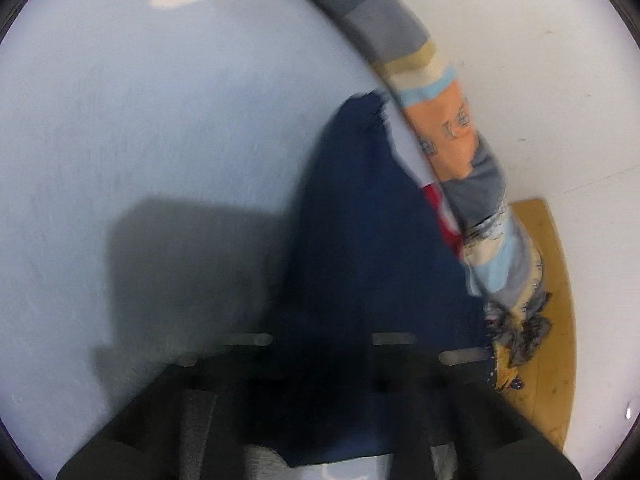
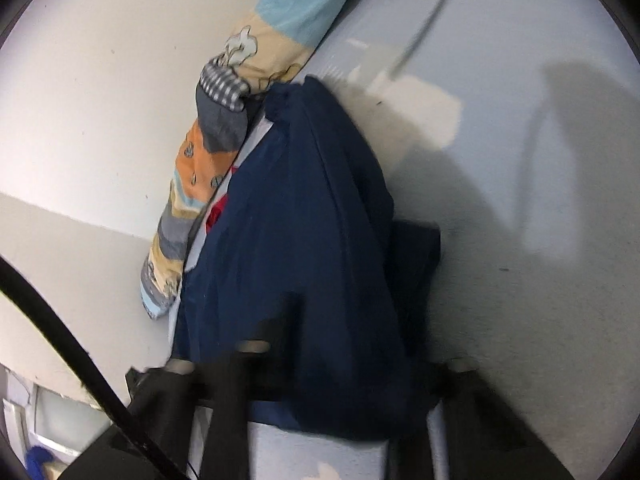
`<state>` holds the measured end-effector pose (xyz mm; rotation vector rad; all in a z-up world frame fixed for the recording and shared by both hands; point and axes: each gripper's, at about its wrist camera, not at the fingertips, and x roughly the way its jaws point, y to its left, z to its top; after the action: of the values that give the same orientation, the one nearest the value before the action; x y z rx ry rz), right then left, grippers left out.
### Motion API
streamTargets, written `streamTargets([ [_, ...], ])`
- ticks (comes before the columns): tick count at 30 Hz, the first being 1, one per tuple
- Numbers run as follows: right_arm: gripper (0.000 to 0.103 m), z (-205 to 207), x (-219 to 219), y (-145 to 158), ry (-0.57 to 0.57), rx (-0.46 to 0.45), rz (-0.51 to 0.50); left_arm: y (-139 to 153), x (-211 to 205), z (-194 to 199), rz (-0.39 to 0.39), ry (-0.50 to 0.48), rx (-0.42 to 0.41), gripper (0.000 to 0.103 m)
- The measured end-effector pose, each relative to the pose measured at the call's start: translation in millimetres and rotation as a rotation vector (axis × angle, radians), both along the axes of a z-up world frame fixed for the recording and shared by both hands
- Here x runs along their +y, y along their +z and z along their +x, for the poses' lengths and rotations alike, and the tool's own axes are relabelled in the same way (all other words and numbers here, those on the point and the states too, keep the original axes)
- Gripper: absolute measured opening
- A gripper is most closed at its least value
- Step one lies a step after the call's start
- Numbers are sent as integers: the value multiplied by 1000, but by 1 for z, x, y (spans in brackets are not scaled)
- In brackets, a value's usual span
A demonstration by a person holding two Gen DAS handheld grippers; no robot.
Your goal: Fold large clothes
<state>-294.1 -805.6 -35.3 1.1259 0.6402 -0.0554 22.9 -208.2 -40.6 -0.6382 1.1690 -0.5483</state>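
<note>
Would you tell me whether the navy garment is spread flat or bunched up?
Bunched up: the navy garment hangs in draped folds above the bed sheet.

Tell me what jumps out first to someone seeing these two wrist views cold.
The dark navy garment dominates both views, draped in a heap on the pale blue sheet and running down between the fingers of the left gripper and the right gripper; both look shut on it. Next comes the striped cartoon-print blanket, bunched along the bed's edge against the white wall.
</note>
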Motion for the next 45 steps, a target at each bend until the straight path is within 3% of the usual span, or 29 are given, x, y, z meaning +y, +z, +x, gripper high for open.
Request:
streamTargets([
  [6, 9, -12, 7, 26, 20, -50, -97, 21, 5, -15, 61, -24, -65, 12],
  [12, 9, -44, 16, 56, 46, -97, -133, 52, 14, -61, 89, -80, -104, 12],
  [16, 9, -85, 26, 63, 92, -78, -152, 54, 36, -105, 105, -130, -94, 12],
  [20, 9, -128, 39, 48, 155, 2, -169, 40, 61, -151, 128, -196, -60, 15],
  [21, 11, -135, 40, 40, 158, 55, -184, 32, 69, -161, 179, -210, -51, 21],
  [22, 25, -140, 39, 35, 149, 93, -186, 27, 76, -163, 216, -201, -40, 23],
  [23, 35, -146, 33, 21, 126, 189, -171, 21, 86, -164, 228, -186, -17, 36],
  [24, 52, -149, 28, 15, 112, 243, -159, 19, 105, -163, 226, -133, 18, 49],
  [26, 53, -172, 11, 15, 12, 289, -160, 32, 131, -166, 241, -37, -27, 49],
  [28, 53, -185, 7, 36, -42, 291, -247, 57, 145, -174, 271, 8, -117, 50],
  [31, 54, -181, 29, 79, 13, 213, -383, 89, 127, -188, 298, -38, -247, 50],
  [34, 63, -142, 87, 102, 211, 200, -480, 104, 76, -203, 334, -178, -307, 62],
  [36, 63, -116, 117, 99, 284, 225, -509, 105, 36, -213, 379, -261, -353, 68],
  [38, 64, -91, 139, 81, 341, 270, -467, 98, 9, -213, 416, -296, -371, 68],
  [40, 64, -75, 144, 61, 362, 335, -418, 76, -5, -210, 466, -320, -330, 68],
  [42, 63, -75, 136, 40, 356, 382, -399, 47, 0, -200, 479, -328, -239, 67],
  [45, 63, -94, 105, 35, 248, 439, -438, 43, 17, -193, 469, -322, -215, 66],
])
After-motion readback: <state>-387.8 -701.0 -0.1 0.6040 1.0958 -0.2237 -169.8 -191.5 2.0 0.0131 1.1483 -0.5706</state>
